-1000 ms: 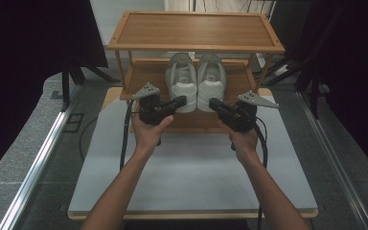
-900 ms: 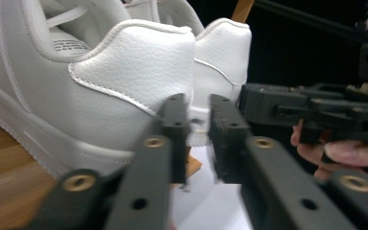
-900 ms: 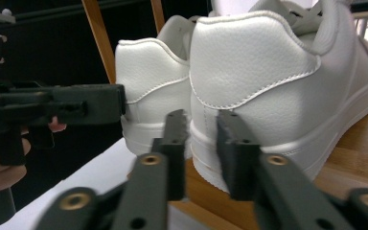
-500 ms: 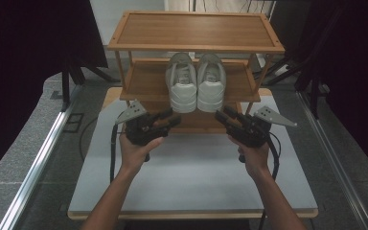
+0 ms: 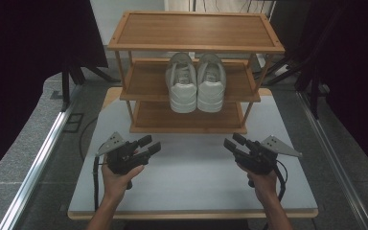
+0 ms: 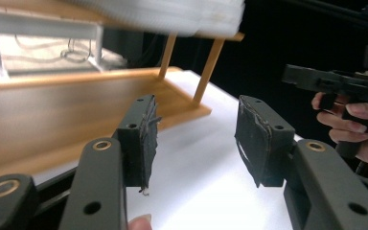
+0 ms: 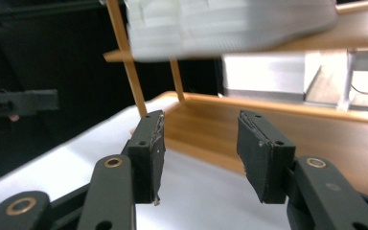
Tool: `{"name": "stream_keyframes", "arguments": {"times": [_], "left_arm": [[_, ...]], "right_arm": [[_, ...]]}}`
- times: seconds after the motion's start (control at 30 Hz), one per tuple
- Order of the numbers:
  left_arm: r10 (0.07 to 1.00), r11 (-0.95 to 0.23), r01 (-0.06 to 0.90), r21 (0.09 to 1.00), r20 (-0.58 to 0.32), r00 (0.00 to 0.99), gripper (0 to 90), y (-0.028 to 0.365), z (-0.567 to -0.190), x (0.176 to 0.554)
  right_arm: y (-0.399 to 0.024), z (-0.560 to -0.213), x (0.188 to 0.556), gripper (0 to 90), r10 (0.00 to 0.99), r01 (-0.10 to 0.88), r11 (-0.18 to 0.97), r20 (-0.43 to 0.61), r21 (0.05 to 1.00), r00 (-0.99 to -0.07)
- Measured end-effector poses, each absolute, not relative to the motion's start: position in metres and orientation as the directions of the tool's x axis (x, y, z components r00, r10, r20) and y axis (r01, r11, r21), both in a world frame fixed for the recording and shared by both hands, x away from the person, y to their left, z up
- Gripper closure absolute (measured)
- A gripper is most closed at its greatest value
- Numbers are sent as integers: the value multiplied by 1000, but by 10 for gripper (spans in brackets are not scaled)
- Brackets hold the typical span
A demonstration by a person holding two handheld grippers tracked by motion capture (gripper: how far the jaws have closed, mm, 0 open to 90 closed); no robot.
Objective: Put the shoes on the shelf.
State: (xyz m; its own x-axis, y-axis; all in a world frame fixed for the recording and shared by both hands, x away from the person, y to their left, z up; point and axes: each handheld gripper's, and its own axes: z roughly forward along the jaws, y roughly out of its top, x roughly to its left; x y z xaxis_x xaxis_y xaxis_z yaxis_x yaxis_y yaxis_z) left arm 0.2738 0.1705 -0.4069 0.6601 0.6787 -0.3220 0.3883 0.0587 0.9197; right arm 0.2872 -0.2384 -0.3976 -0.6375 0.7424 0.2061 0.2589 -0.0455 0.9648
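Pair of white shoes (image 5: 196, 84) sits on the middle shelf of the wooden rack (image 5: 195, 31), heels toward the person, side by side and touching, roughly centred. Reads as placement done.

Left gripper (image 5: 149, 145) and right gripper (image 5: 232, 142) are both low over the desk (image 5: 191, 177), in front of the rack's bottom shelf, well apart from the shoes. Both point inward toward the rack.

Jaws on each have just been opening; both stand wide with nothing between them. The left gripper view shows bare desk between the pads (image 6: 146, 139); same in the right gripper view (image 7: 149, 153).

Judgement: hands are parked clear so the shoes stay undisturbed.
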Motion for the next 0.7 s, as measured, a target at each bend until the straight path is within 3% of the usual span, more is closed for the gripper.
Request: {"name": "stream_keyframes", "arguments": {"times": [0.33, 0.7], "left_arm": [[707, 45, 463, 885, -356, 611, 486, 175, -435, 276], [717, 63, 485, 872, -378, 586, 461, 179, -440, 276]], "right_arm": [[-263, -449, 283, 514, 786, 357, -39, 249, 933, -566], [-265, -454, 280, 445, 793, 360, -50, 256, 932, -553]]}}
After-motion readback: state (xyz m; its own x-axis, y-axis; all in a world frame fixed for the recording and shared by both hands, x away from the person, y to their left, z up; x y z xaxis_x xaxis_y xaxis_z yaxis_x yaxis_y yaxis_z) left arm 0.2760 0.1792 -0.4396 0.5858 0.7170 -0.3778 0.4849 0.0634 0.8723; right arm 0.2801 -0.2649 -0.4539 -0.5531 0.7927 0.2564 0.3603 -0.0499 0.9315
